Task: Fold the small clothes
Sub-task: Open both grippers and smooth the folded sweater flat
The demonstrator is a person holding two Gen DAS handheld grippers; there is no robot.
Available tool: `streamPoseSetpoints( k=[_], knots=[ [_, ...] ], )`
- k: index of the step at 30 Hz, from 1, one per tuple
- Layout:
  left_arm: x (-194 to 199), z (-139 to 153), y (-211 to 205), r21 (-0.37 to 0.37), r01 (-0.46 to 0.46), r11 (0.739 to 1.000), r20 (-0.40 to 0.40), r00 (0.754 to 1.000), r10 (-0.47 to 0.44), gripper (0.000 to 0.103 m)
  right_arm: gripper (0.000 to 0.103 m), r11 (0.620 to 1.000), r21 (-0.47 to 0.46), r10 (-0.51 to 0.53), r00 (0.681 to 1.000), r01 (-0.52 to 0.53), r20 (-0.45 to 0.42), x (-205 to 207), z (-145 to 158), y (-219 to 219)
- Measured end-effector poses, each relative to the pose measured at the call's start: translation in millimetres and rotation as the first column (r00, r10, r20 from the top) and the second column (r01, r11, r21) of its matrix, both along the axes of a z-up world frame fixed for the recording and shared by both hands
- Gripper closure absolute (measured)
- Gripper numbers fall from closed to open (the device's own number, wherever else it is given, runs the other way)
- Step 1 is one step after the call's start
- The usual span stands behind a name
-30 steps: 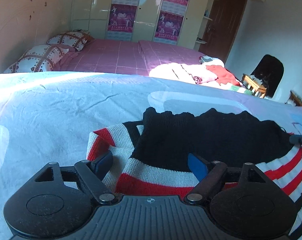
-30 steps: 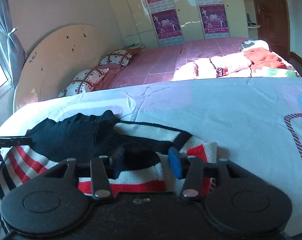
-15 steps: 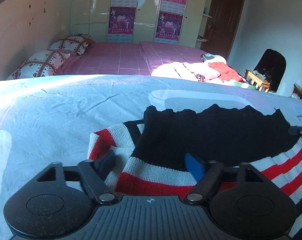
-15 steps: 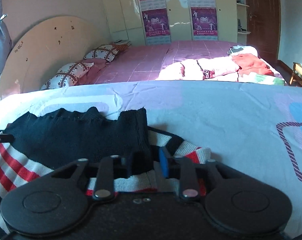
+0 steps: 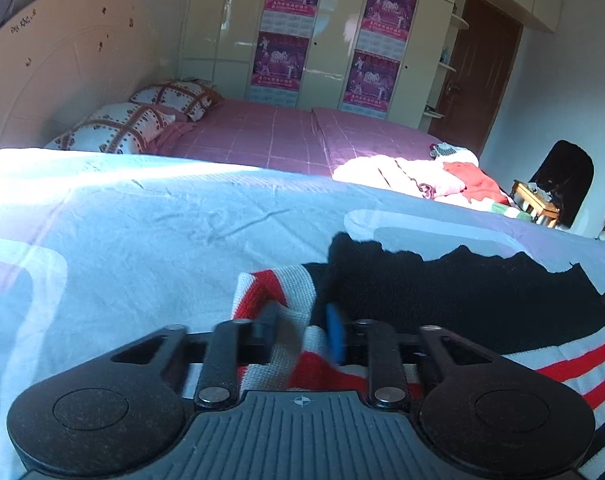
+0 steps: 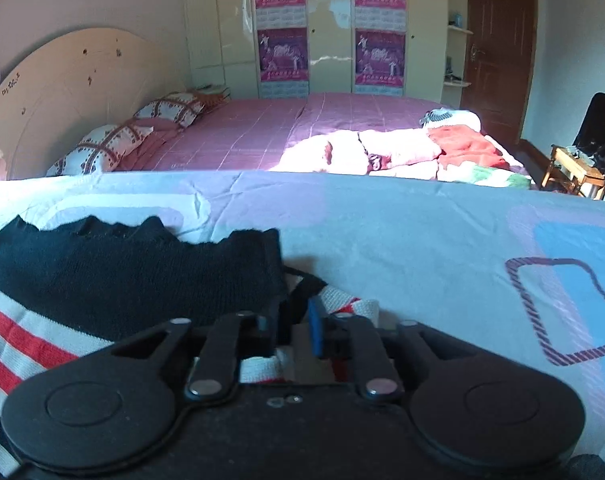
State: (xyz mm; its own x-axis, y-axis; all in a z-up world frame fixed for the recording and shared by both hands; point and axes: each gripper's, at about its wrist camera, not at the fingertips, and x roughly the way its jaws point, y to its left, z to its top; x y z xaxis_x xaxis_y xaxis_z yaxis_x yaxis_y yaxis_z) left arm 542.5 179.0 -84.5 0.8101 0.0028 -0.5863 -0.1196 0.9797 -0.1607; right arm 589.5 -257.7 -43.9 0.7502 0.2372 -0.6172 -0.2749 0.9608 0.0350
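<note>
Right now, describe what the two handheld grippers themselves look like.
Both are black plastic. The left gripper has two rounded lobes with disc insets, silver rivets on slanted link bars, a ribbed centre plate bearing a small crosshair mark, and one blue finger pad. The right gripper has the same lobes, rivets and blue pad, but a smooth centre.

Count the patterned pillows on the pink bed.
2. Both pillows lie at the head of the pink bed by the headboard: the near pillow, the far pillow just behind it. Others may be hidden.

Dim bluish room, sun glare on bedsheet, fisheye-bent edges, slight blur
</note>
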Motion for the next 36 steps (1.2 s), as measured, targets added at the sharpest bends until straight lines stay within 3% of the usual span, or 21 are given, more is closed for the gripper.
streamPoseSetpoints(
  k=[2, 4, 6, 9, 11, 13, 15, 18, 19, 21, 24, 28, 31, 33, 34, 36],
  knots=[
    [-23.5, 18.6, -6.1, 0.054, -0.034, 0.998, 0.091, 0.995, 0.029, 0.036, 0.080, 1.000, 0.012, 0.019, 0.998, -0.020, 0.055, -19.1, 15.3, -4.5],
    [-39.7, 32.1, -22.2, 0.045, 0.020, 0.999, 0.126, 0.992, -0.026, 0.036, 0.079, 0.996, 0.050, 0.075, 0.995, -0.078, 0.060, -37.1, 24.2, -0.7],
    [-40.5, 34.6, -57.3, 0.062, 0.122, 0.991, 0.120, 0.984, -0.129, 0.036, 0.077, 0.990, 0.048, 0.129, 0.990, -0.132, 0.060, -48.5, 25.1, 20.2],
    [-25.7, 25.6, -121.0, 0.119, 0.278, 0.953, 0.078, 0.954, -0.288, 0.036, 0.080, 0.974, 0.055, 0.220, 0.975, -0.222, 0.043, -53.4, 18.4, 69.9],
    [-10.4, 14.7, -146.6, 0.102, 0.317, 0.943, 0.024, 0.947, -0.321, 0.036, 0.082, 0.965, 0.047, 0.257, 0.966, -0.258, 0.021, -50.7, 11.2, 95.7],
    [0.4, 1.5, -157.8, 0.116, 0.321, 0.940, -0.039, 0.947, -0.319, 0.036, 0.079, 0.967, 0.015, 0.255, 0.967, -0.255, 0.004, -45.7, 2.8, 111.7],
    [-2.2, -1.9, -152.4, 0.107, 0.309, 0.945, -0.034, 0.951, -0.307, 0.036, 0.077, 0.967, -0.070, 0.242, 0.970, -0.243, -0.029, -41.9, -7.7, 117.1],
    [-15.8, -0.3, -121.6, 0.161, 0.224, 0.961, -0.038, 0.975, -0.220, 0.034, 0.076, 0.978, -0.165, 0.132, 0.991, -0.126, 0.027, -44.8, -10.3, 90.0],
    [-21.9, -3.4, -103.0, 0.179, 0.192, 0.965, -0.052, 0.981, -0.186, 0.034, 0.078, 0.983, -0.163, 0.086, 0.996, -0.079, 0.033, -42.9, -10.6, 72.5],
    [-36.3, -5.6, -71.2, 0.146, 0.172, 0.974, -0.035, 0.985, -0.169, 0.034, 0.078, 0.991, -0.129, 0.030, 0.999, -0.026, 0.028, -41.6, -9.7, 43.3],
    [-46.4, 6.3, -66.4, 0.210, 0.173, 0.962, -0.057, 0.985, -0.165, 0.034, 0.074, 0.994, -0.106, 0.021, 1.000, -0.020, 0.011, -45.7, -2.9, 39.0],
    [-75.3, 33.2, -92.9, 0.116, 0.192, 0.974, 0.021, 0.980, -0.196, 0.034, 0.070, 0.992, 0.013, 0.127, 0.990, -0.128, 0.056, -85.1, 18.2, 63.7],
    [-89.8, 31.5, -125.2, 0.040, 0.254, 0.966, 0.030, 0.966, -0.255, 0.034, 0.070, 0.966, 0.029, 0.256, 0.966, -0.257, 0.044, -115.3, 17.4, 104.6],
    [-97.2, 19.0, -146.6, 0.053, 0.287, 0.956, 0.000, 0.958, -0.288, 0.035, 0.072, 0.949, 0.023, 0.314, 0.949, -0.314, 0.023, -129.8, 11.1, 126.4],
    [-99.8, 10.1, -152.0, 0.077, 0.261, 0.962, -0.032, 0.965, -0.259, 0.035, 0.073, 0.947, 0.008, 0.321, 0.947, -0.321, 0.011, -135.1, 6.0, 133.0],
    [-113.1, 0.6, -150.2, 0.094, 0.266, 0.959, -0.003, 0.964, -0.267, 0.034, 0.069, 0.949, -0.023, 0.313, 0.950, -0.313, -0.019, -141.7, -4.7, 136.0]
  ],
)
